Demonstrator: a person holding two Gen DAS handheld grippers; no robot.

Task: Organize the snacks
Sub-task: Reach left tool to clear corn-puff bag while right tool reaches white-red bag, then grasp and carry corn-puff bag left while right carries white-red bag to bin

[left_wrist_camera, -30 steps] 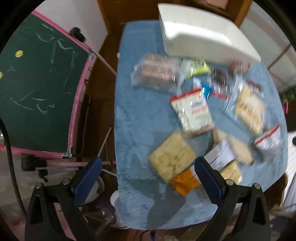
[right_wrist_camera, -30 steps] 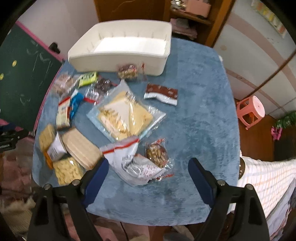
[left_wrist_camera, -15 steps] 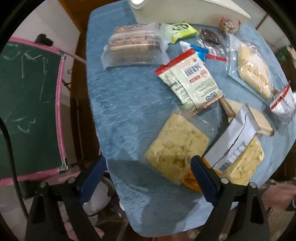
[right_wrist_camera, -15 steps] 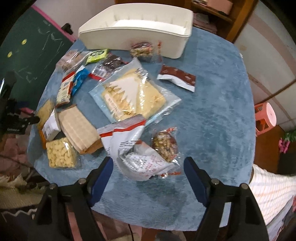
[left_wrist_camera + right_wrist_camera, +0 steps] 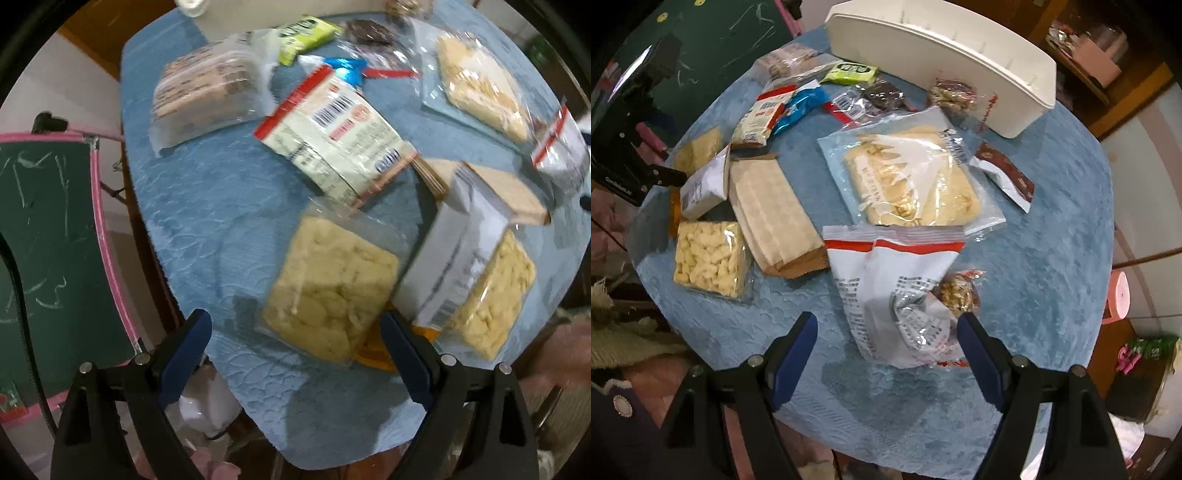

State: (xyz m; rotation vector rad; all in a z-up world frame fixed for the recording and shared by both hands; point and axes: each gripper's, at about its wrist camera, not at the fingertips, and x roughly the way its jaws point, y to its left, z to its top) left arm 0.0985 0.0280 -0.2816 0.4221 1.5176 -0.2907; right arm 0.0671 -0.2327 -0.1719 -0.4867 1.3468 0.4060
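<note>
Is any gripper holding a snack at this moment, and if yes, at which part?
Nothing is held. The left gripper is open above the clear bag of yellow crackers; the right gripper is open above the crumpled white bag.

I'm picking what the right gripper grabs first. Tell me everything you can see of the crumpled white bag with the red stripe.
The white bag with the red stripe looks like thin crinkled plastic or foil, printed with grey text. It lies flat on the blue tablecloth, crumpled at its near end, directly ahead of the open right gripper. Its striped end overlaps the large clear cracker bag; a small nut packet touches its right side.
</note>
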